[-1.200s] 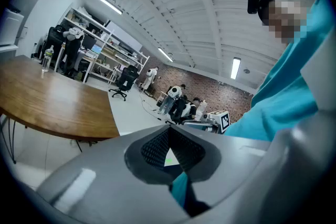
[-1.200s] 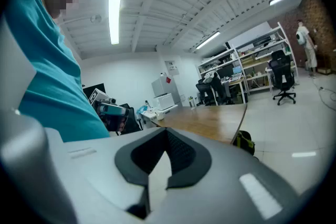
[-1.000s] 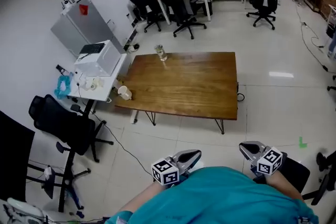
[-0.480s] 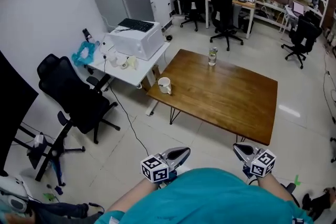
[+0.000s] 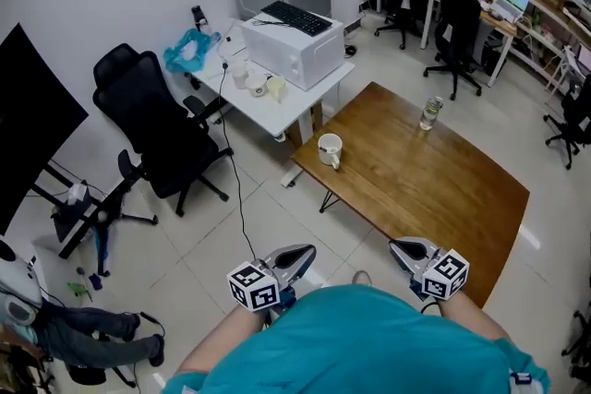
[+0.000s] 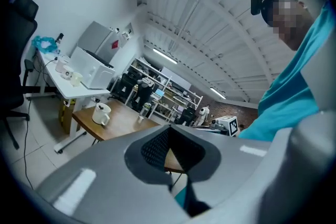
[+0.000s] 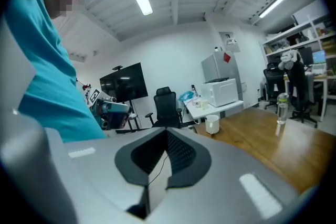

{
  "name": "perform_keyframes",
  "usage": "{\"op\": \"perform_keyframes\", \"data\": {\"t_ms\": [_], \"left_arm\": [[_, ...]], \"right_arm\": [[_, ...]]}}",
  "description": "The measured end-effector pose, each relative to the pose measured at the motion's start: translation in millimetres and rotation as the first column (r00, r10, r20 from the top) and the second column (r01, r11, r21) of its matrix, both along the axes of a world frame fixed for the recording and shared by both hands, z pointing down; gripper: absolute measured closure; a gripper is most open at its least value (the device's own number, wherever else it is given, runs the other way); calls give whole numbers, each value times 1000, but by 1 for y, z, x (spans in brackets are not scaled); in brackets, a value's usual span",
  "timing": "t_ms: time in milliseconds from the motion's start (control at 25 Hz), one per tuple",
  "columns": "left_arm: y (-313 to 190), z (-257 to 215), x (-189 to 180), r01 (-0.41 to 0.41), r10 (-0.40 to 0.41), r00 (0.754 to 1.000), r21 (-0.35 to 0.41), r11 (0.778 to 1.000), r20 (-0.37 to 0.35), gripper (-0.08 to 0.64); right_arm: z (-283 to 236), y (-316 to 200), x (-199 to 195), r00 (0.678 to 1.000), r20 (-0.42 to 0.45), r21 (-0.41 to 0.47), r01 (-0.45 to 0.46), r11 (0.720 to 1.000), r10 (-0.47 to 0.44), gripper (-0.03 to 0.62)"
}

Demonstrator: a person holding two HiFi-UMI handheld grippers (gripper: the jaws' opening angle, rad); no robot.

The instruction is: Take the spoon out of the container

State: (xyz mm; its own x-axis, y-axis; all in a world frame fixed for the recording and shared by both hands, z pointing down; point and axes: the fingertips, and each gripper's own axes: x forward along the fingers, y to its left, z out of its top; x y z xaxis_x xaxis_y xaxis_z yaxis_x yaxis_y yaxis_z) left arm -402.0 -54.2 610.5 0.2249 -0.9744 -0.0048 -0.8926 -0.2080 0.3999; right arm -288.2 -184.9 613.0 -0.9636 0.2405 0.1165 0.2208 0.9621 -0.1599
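Note:
A white mug (image 5: 330, 149) stands near the corner of a brown wooden table (image 5: 434, 189), well ahead of me; whether a spoon is in it is too small to tell. A clear bottle (image 5: 429, 113) stands further back on the same table. My left gripper (image 5: 303, 253) and right gripper (image 5: 399, 245) are held close to the person's teal-clad chest, both shut and empty, far from the table. The left gripper view shows its jaws (image 6: 169, 129) closed, with the mug (image 6: 101, 113) beyond them. In the right gripper view the jaws (image 7: 167, 132) meet too, and the mug (image 7: 212, 123) and bottle (image 7: 282, 107) stand beyond.
A white desk (image 5: 277, 106) with a white box and keyboard (image 5: 294, 46) adjoins the table's left corner. A black office chair (image 5: 157, 125) and a dark screen (image 5: 28, 125) stand at left, and a cable (image 5: 238, 217) runs over the tiled floor. More chairs and desks fill the back.
The head view has swung left: the table slid to the right of the picture while the white desk and black chair came toward the middle. Both grippers stayed shut at the chest.

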Motion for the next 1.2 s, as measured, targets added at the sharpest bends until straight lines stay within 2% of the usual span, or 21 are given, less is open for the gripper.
{"op": "perform_keyframes", "data": {"t_ms": [160,280,440,560,640,760,920,1040,1200], "left_arm": [[-63,30,-72,115,-116,991,-22,993,-69,560],[-112,54,-98,158,-163,980,-49,986,-115,558],[-165,90,-151,214,-235,950,-117,970,-207,558],[-199,128,-196,223,-268,922,-183,957,-280,554],[-221,159,-228,221,-288,895,-222,949,-340,524],[-254,197,-275,206,-298,865,-254,945,-404,483],[-292,264,-328,136,-310,812,-355,925,-495,409],[-321,307,-351,55,-313,771,-432,900,-554,340],[-347,345,-357,-32,-331,735,-517,855,-592,333]], "right_arm": [[25,-58,-79,994,7,11,105,994,-105,591],[29,-94,-115,982,24,49,185,982,-186,591],[42,-135,-166,980,23,61,194,979,-196,591],[66,-154,-197,980,14,55,195,979,-196,591],[85,-166,-215,984,0,55,179,982,-179,591],[116,-178,-240,991,-25,53,135,989,-134,591],[150,-188,-267,996,-53,38,68,997,-66,591],[173,-198,-284,997,-74,30,12,999,-10,591],[184,-205,-291,995,-93,33,-44,998,47,591]]}}
